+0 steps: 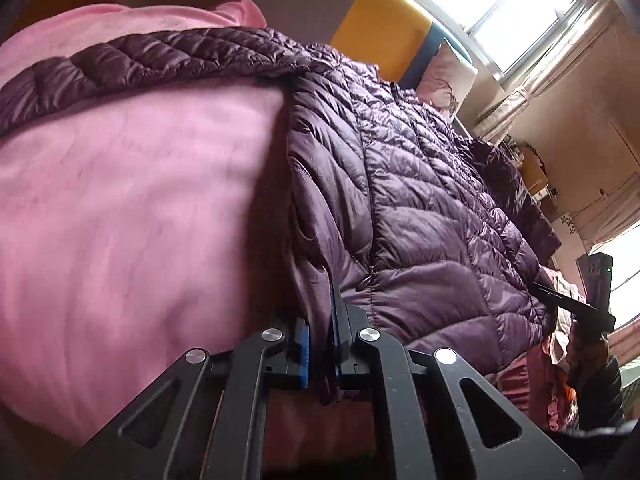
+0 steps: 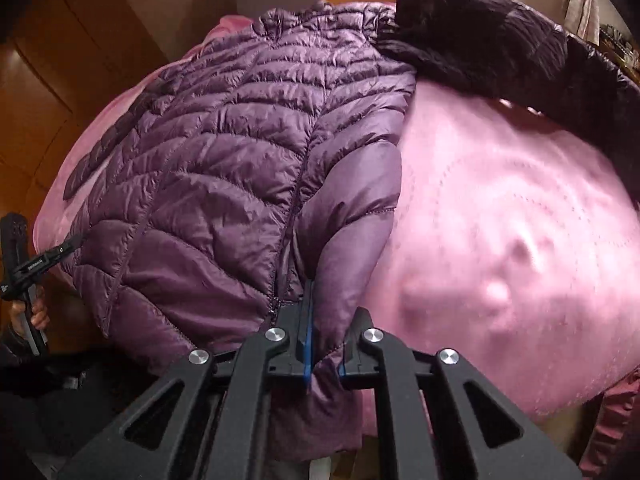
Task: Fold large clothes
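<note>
A purple quilted down jacket lies spread on a pink bed cover, one sleeve stretched out to the far left. My left gripper is shut on the jacket's bottom hem at one corner. In the right wrist view the jacket lies front up with its zipper closed, and my right gripper is shut on the hem at the other bottom corner. The other sleeve lies dark across the upper right. Each gripper shows at the edge of the other's view, the right one and the left one.
A yellow and blue headboard and a pillow stand at the bed's far end under a bright window. A wooden wardrobe stands to the left of the bed. Cluttered shelves line the right wall.
</note>
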The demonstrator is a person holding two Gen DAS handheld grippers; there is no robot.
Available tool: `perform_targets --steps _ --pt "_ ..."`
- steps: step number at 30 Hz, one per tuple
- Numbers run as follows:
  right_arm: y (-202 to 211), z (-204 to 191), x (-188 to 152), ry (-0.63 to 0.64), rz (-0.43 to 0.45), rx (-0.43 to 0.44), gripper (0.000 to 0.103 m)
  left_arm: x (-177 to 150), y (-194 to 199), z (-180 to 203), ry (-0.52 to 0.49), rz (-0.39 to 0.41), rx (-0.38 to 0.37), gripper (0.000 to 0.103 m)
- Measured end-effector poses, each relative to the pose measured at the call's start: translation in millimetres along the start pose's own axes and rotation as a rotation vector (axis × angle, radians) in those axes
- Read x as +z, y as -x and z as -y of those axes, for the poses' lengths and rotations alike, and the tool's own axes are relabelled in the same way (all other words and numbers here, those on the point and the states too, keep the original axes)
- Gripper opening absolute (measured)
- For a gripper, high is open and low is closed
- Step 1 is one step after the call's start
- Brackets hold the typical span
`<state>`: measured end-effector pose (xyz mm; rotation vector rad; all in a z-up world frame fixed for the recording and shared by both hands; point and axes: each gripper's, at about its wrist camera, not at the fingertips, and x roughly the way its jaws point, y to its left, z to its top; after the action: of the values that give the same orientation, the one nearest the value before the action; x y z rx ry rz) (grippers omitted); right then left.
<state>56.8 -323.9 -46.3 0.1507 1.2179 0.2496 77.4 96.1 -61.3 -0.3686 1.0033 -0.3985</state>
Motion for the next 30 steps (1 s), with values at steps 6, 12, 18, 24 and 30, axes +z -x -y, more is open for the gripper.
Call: perform_targets --steps 6,12,18,24,30 --pt "-4.2 -2.7 -19.6 0.068 -0.112 0.008 0.024 -44.1 22.0 -0.6 0.009 -0.049 0.031 0.007" --pt "28.5 4.1 31.8 0.043 0.064 -0.095 0.075 -9.7 54.2 -17.7 0.078 0.087 0.109 0.083" --pt "-6.1 -62.1 92.7 0.075 0.218 -0.032 0.083 49.5 84.1 -86.5 0.294 0.291 0.371 0.083" --pt "-69.1 -139.5 127.6 0.172 0.219 -0.015 0.083 102.2 97.0 -181.3 0.507 0.375 0.575 0.084" --pt "-115.7 -171.7 127.9 0.186 0.193 -0.058 0.084 130.5 96.2 -259.5 0.669 0.368 0.597 0.084"
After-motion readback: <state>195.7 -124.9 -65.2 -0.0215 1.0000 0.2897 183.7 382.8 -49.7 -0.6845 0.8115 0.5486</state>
